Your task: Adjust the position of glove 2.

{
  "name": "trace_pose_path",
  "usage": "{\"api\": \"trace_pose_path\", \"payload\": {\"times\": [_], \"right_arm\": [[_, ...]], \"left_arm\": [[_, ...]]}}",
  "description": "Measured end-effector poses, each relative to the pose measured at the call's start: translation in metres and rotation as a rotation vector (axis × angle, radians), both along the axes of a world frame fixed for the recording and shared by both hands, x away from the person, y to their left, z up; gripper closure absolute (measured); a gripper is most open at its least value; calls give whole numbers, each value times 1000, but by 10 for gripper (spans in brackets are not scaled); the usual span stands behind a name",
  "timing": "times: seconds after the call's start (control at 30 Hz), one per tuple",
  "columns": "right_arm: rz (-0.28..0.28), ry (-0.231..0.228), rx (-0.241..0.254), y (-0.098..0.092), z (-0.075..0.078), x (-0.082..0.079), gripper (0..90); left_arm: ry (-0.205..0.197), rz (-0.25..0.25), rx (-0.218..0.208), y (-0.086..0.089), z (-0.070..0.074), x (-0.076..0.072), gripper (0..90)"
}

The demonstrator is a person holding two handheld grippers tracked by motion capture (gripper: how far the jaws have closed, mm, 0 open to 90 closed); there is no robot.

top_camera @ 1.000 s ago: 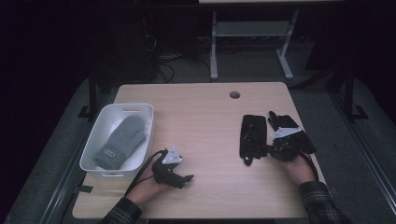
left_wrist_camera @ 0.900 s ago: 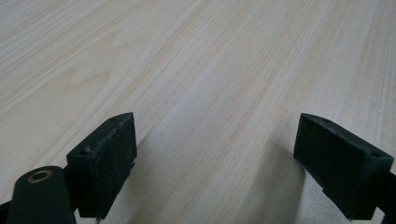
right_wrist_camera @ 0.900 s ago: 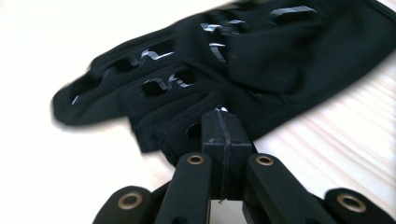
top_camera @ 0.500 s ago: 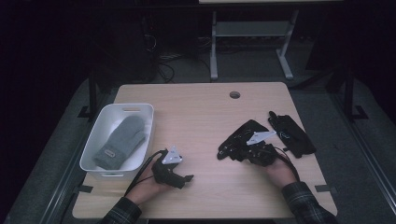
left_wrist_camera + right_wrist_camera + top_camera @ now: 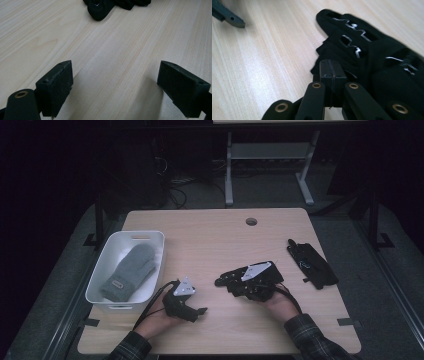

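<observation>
Right gripper jaws pressed together on the black glove, now dragged left to table centre, away from second black glove at right edge. Left gripper unchanged: jaws spread, empty, near white bin.

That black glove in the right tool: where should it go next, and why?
Probably leftward to the white bin. The right tool is shut on the black glove, dragging it across the table, and a grey mitten already lies in that bin. The left tool waits open.
</observation>
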State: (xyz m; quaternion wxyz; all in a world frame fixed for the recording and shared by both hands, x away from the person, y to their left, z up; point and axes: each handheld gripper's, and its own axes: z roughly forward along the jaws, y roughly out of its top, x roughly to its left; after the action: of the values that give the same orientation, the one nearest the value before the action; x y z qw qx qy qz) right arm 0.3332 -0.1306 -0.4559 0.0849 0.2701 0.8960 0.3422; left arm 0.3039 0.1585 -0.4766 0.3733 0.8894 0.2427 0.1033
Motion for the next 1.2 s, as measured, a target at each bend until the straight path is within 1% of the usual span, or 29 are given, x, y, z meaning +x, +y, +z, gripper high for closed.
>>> {"api": "trace_pose_path", "payload": {"times": [0.07,0.13,0.2,0.23,0.33,0.37,0.43,0.5,0.57,0.6,0.73,0.77,0.8,0.9,1.03,1.2], "right_arm": [[-24,-5,17,-11,4,3,900],[-55,-15,20,-25,8,6,897],[-107,-20,40,-45,11,10,896],[-126,-21,43,-51,11,11,896],[-193,-32,27,-77,11,15,897],[-209,-40,29,-84,11,17,897],[-245,-47,30,-97,12,20,897],[-270,-45,33,-107,11,23,897],[-284,-31,24,-111,7,26,897],[-281,-31,16,-112,5,27,897],[-282,-9,-37,-111,-6,32,900],[-284,-11,-35,-111,-8,32,900],[-285,-7,-33,-111,-8,32,900],[-281,-12,-55,-109,-7,30,900],[-266,3,-49,-106,-6,23,900],[-222,20,-43,-100,-5,10,900]], "left_arm": [[0,0,0,0,0,0,122],[-1,-2,-1,0,0,0,122],[0,-3,-2,0,0,0,122],[5,-1,-5,0,0,0,122],[4,-1,-5,0,0,0,122],[5,-1,-5,0,0,0,122],[5,-1,-5,0,0,0,122],[5,-1,-5,0,0,0,122],[5,-2,-5,0,0,0,122],[5,-3,-5,0,0,0,122],[3,-6,-6,-1,0,1,122],[3,-6,-6,-1,-1,1,122],[3,-6,-7,-1,-1,1,122],[4,-6,-7,-1,-1,1,122],[3,-8,-6,-1,0,0,122],[3,-10,-8,-1,-1,0,122]]}}
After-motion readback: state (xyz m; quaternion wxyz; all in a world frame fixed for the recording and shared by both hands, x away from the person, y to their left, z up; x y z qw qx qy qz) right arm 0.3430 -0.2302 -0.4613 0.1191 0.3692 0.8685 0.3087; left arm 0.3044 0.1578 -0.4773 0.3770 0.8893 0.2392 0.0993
